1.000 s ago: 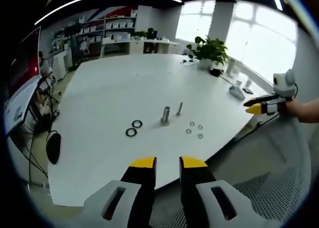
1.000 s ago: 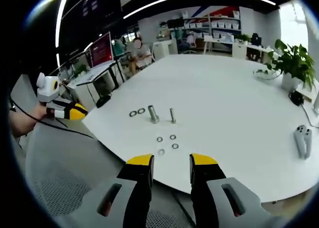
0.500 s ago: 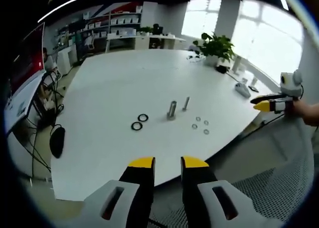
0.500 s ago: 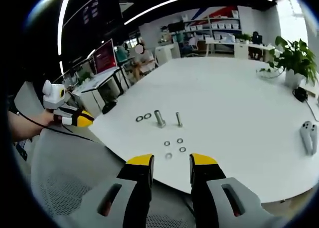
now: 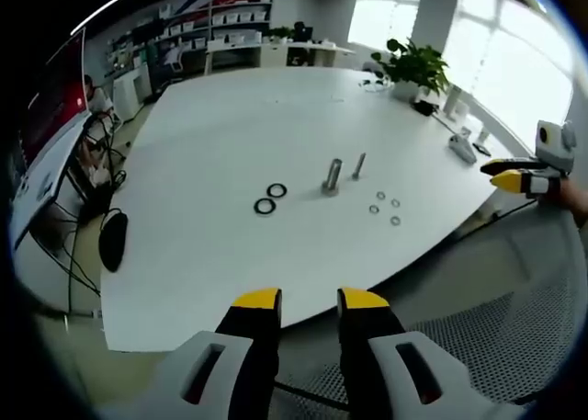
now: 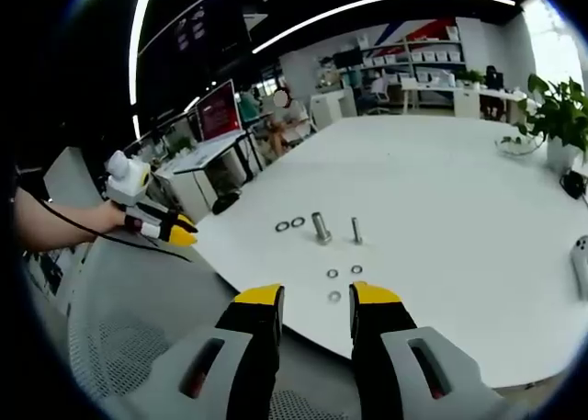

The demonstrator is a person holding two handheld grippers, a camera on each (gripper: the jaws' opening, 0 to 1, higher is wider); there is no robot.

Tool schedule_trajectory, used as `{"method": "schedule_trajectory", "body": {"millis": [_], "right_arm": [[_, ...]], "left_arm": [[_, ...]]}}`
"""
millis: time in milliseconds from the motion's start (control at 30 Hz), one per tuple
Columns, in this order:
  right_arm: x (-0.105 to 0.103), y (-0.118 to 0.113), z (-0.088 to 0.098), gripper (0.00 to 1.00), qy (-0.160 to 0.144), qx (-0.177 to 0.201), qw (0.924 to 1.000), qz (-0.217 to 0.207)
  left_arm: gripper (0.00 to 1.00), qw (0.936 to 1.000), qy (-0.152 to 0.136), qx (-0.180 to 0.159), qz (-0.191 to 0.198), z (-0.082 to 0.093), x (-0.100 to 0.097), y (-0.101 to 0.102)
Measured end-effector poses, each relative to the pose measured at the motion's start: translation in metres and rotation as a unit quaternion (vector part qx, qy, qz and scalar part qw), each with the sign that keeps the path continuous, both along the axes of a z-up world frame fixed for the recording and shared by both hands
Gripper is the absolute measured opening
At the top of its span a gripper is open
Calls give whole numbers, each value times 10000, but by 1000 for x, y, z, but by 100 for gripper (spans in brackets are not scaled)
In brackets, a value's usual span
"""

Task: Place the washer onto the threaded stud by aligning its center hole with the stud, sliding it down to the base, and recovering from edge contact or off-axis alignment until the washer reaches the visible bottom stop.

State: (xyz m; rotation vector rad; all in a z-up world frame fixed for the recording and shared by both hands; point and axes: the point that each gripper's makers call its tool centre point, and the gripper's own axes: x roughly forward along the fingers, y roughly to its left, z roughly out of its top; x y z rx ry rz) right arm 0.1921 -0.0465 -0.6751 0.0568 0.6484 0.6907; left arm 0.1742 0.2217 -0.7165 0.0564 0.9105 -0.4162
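Observation:
On the white table [image 5: 202,144] a thin threaded stud [image 5: 358,165] stands upright beside a thicker metal cylinder [image 5: 332,175]. Several small washers [image 5: 380,196] lie flat just right of them. In the right gripper view the stud [image 6: 356,230], the cylinder [image 6: 321,227] and the washers [image 6: 333,274] sit past the table's near edge. My left gripper [image 5: 310,300] is open and empty, off the table's edge. My right gripper [image 6: 317,296] is open and empty too, well short of the washers. Each gripper appears in the other's view: right gripper [image 5: 519,176], left gripper [image 6: 165,229].
Two black rings [image 5: 271,198] lie left of the cylinder, also black rings [image 6: 289,224]. A mesh chair seat [image 6: 119,346] lies under both grippers. A potted plant [image 5: 413,71] and small items stand at the table's far side. Desks, shelves and a seated person are behind.
Both views have shifted as the hands moved; the grippers have drawn a little closer to each other. The stud, cylinder, rings and washers have not moved on the table. Both grippers stay open.

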Motion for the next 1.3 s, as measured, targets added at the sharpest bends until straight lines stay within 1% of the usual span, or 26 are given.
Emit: {"method": "schedule_trajectory", "body": {"millis": [33, 67, 100, 133, 367, 533, 667, 800, 867, 967, 1067, 1167, 1300], "right_arm": [[-1, 0, -1, 31, 19, -1, 10000, 18], [-1, 1, -1, 31, 34, 15, 10000, 49], [-2, 1, -1, 31, 29, 21, 10000, 64], [-2, 2, 0, 31, 19, 18, 10000, 81], [-1, 2, 0, 31, -18, -34, 10000, 71], [-2, 2, -4, 31, 49, -102, 9999, 96], [-2, 2, -4, 31, 54, -115, 9999, 114], [-4, 2, -6, 31, 118, -135, 9998, 131], [-4, 2, -6, 31, 128, -139, 9997, 140], [-4, 1, -5, 31, 127, -116, 9998, 125], [-4, 1, -5, 31, 129, -109, 9998, 132], [-4, 1, -5, 31, 139, -91, 9998, 108], [-3, 0, -5, 31, 148, -67, 9998, 84]], "left_arm": [[23, 10000, 1, 86, -18, 0, 0, 1], [26, 9998, -65, 169, -11, 0, 1, 4], [29, 9997, -136, 170, 53, 1, 3, 6], [30, 9998, -132, 145, 92, 2, 4, 6], [29, 9999, -102, 89, 86, 1, 3, 4], [28, 9999, -85, 43, 37, 1, 2, 3], [29, 9999, -126, 89, 44, 2, 3, 5], [29, 9999, -68, 79, 18, 1, 3, 4], [31, 10000, 4, 81, -2, -1, 2, 3], [32, 9997, 132, 208, -38, -4, 2, 7], [32, 9991, 298, 301, 14, -7, 7, 15], [32, 9988, 337, 351, 53, -5, 17, 20], [32, 9987, 291, 421, 39, -1, 36, 20]]}}
